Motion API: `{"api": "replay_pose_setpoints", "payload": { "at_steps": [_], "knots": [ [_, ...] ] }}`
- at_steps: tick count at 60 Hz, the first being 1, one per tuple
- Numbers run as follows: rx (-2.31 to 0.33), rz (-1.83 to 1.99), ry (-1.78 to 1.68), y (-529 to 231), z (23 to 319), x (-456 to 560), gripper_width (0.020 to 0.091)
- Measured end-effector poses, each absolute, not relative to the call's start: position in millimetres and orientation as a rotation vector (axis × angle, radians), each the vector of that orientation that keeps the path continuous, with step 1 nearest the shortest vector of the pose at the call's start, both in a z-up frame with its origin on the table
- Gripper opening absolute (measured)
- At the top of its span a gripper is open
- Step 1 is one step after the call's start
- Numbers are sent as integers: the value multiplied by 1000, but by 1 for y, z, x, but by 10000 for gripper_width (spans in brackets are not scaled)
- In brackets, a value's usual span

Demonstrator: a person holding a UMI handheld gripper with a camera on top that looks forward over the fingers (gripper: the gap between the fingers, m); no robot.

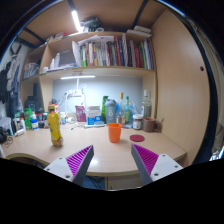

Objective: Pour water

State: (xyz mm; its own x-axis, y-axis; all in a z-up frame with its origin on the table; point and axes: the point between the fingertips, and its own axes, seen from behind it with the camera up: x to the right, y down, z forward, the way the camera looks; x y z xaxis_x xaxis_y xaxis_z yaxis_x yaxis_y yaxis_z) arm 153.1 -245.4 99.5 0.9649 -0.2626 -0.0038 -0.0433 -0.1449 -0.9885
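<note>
Nearest to me, both pads of my gripper stand wide apart, holding nothing. For a clean grasp I judge I should advance level and centred, closing only once the orange cup sits between the fingers. It stands far ahead on the desk, slightly right of centre.

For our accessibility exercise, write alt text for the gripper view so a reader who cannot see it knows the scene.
An open, empty tool points across a light wooden desk toward an orange cup standing beyond its fingers. A yellow bottle stands to the left, more bottles line the back, and a shelf of books hangs above.
</note>
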Motion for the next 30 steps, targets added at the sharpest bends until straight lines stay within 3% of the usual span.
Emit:
{"api": "replay_pose_setpoints", "payload": {
  "at_steps": [9, 30],
  "knots": [
    [-1731, -178, 204, -244, 114, 146, 835],
    [-1710, -22, 63, -180, 106, 36, 841]
  ]
}}
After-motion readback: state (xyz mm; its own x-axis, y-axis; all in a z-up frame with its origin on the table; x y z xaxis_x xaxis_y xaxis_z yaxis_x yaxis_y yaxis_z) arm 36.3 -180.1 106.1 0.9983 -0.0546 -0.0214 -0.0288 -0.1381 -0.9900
